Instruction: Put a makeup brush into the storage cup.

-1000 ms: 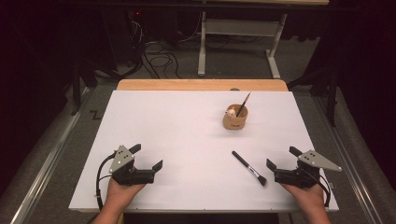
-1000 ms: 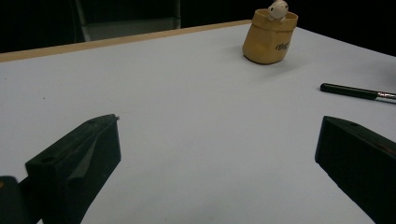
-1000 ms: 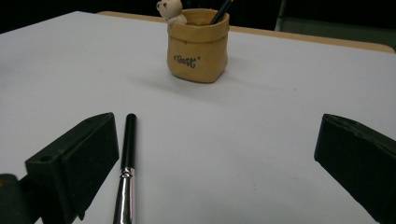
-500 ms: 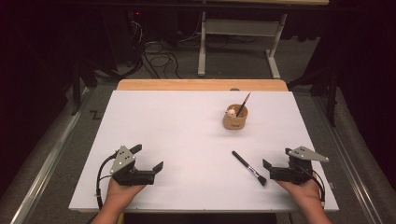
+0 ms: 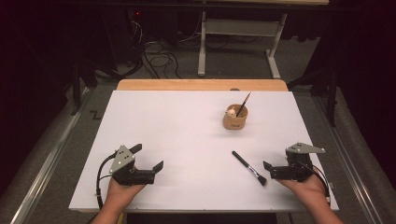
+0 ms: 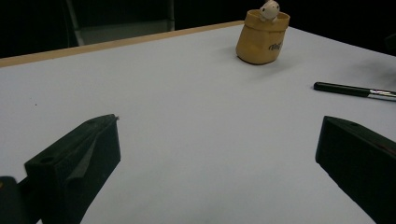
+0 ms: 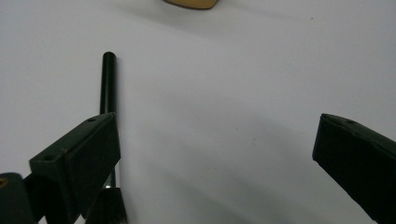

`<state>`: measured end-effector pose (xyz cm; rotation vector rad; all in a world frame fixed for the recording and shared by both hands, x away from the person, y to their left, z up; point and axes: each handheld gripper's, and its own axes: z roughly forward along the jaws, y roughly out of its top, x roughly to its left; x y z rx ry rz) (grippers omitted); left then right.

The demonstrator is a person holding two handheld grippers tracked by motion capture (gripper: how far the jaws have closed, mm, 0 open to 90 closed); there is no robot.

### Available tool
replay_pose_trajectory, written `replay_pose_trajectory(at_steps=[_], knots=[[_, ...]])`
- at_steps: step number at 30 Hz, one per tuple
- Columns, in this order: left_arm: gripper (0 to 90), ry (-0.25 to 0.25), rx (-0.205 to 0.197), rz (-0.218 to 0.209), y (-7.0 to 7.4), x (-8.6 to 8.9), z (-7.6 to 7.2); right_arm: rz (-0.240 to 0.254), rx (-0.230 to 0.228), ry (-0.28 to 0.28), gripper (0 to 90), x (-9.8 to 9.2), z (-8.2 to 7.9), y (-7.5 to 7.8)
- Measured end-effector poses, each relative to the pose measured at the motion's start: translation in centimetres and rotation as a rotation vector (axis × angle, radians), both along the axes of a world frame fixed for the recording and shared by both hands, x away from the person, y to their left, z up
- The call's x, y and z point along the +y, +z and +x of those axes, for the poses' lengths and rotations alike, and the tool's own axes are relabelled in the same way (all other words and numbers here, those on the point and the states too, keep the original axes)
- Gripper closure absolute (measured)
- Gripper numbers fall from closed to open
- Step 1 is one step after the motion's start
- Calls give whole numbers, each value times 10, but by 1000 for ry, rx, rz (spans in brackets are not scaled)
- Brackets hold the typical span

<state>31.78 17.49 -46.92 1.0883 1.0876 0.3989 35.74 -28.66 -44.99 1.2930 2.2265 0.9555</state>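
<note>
**1 brush in the cup, 1 left to grab**

Right claw (image 5: 267,169) is spread wide just beside the loose black brush (image 5: 249,168), which lies flat on the white surface (image 5: 177,126), not gripped yet. Left claw (image 5: 148,157) sits spread and empty. Farther back, the tan cup (image 5: 235,118) already holds 1 brush (image 5: 243,104) plus a small white figure (image 6: 269,8). Looks about half done.

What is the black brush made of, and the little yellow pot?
The black brush looks like a glossy plastic or painted handle, a shiny metal collar and dark soft bristles. The little yellow pot looks like matte paper or soft fabric: its wall is creased and saggy, with printed lettering. Hard to be sure.
</note>
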Motion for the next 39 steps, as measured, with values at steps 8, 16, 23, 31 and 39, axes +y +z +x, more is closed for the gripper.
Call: replay_pose_trajectory(at_steps=[8,16,23,31,39], knots=[[9,-13,3,-6,0,-3,2,-55,75,19,47,8,6,3],[8,-23,-1,-6,1,-2,-1,-106,164,16,83,10,6,7],[8,-20,0,-17,3,-1,-3,-139,219,29,117,8,4,12],[7,-27,6,-2,1,-6,-3,-180,263,67,187,9,5,22],[6,-32,13,-1,0,-5,-2,-209,321,114,236,20,5,23]])
